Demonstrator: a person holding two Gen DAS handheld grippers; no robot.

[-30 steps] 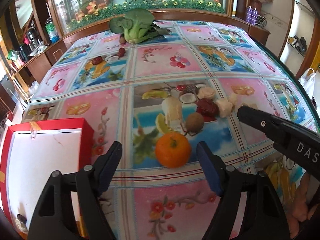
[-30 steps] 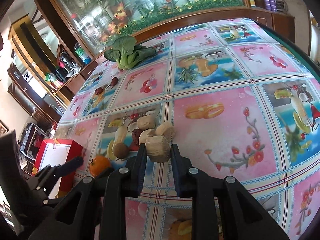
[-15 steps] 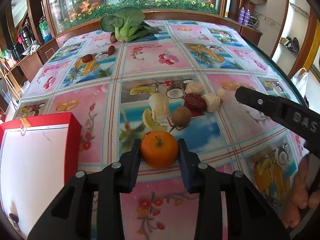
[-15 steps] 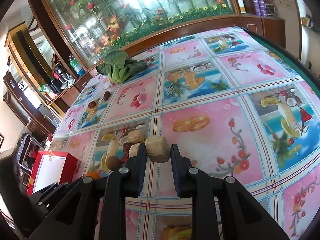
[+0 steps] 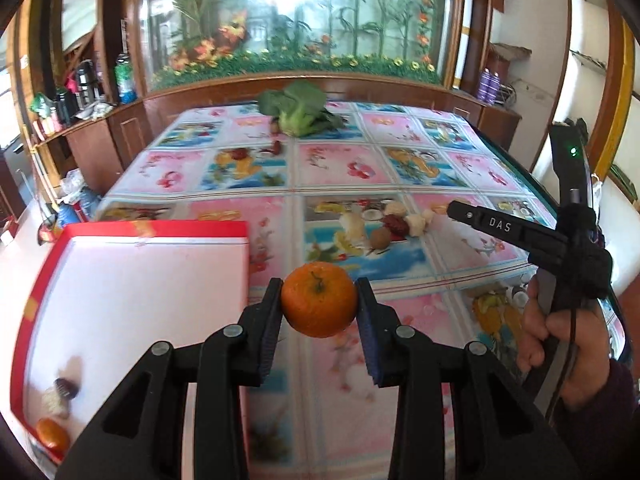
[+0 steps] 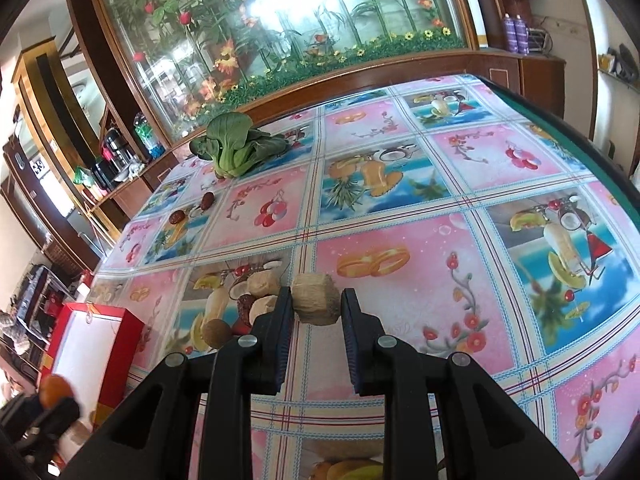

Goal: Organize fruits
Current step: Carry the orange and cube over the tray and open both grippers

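Observation:
My left gripper [image 5: 319, 286] is shut on an orange [image 5: 316, 308] and holds it off the tablecloth, just right of the red box [image 5: 140, 229]. The box's white inside holds another orange [image 5: 52, 434], a pale piece and a dark date [image 5: 66, 387]. My right gripper [image 6: 317, 294] is shut on a tan fibrous chunk [image 6: 312, 306], low over the cloth. Left of it lies a small pile: pale chunks [image 6: 262, 282], a red date and a brown round fruit [image 6: 216, 332]. In the right wrist view the held orange [image 6: 54, 390] shows blurred at lower left.
A bok choy [image 5: 300, 114] lies at the table's far edge, with two dark dates [image 5: 276, 147] near it. A wooden cabinet with a glass flower display stands behind. A hand [image 5: 560, 340] grips the right tool at the table's right edge [image 6: 580, 140].
My left gripper closed on the orange, lifted it off the cloth and carried it left toward the red box. The right gripper kept its hold on the tan chunk.

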